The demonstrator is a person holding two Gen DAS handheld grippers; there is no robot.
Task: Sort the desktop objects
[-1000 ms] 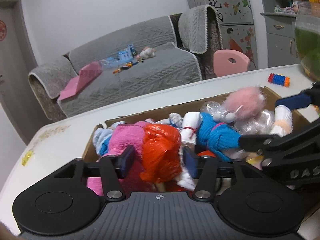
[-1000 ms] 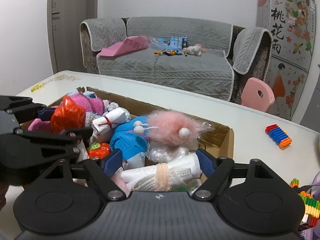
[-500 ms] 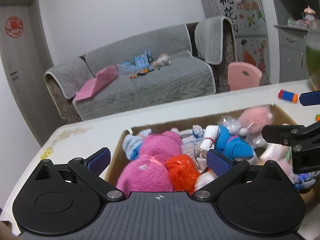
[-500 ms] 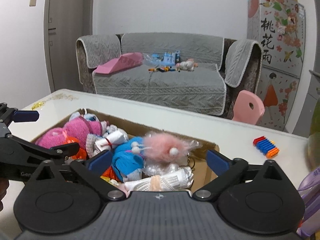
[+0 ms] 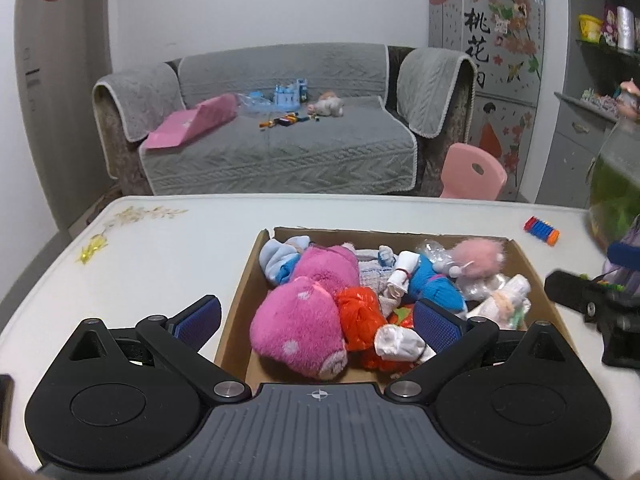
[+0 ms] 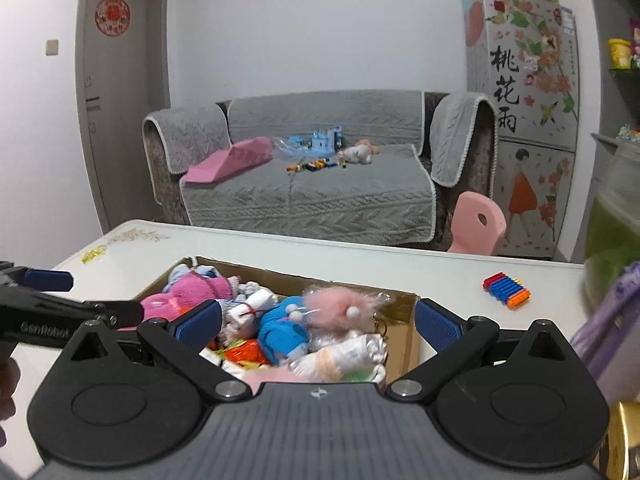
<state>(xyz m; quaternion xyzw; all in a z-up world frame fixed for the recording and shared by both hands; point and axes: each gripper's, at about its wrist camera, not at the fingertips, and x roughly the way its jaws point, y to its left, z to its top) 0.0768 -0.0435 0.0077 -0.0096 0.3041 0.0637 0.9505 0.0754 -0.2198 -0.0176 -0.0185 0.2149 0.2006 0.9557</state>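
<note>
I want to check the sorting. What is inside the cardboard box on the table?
The cardboard box holds a pink plush toy, an orange plastic bag, a blue knitted item, a fluffy pink ball and white rolled socks. Anything underneath this pile is covered.

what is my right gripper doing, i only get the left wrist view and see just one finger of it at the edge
observer: the right gripper is wide open with nothing between its pads. Its jaws have just been opening, above the near end of the cardboard box.
operator: anything close on its right side
observer: yes, a gold-coloured object sits at the lower right corner of its view, too cropped to identify.
</note>
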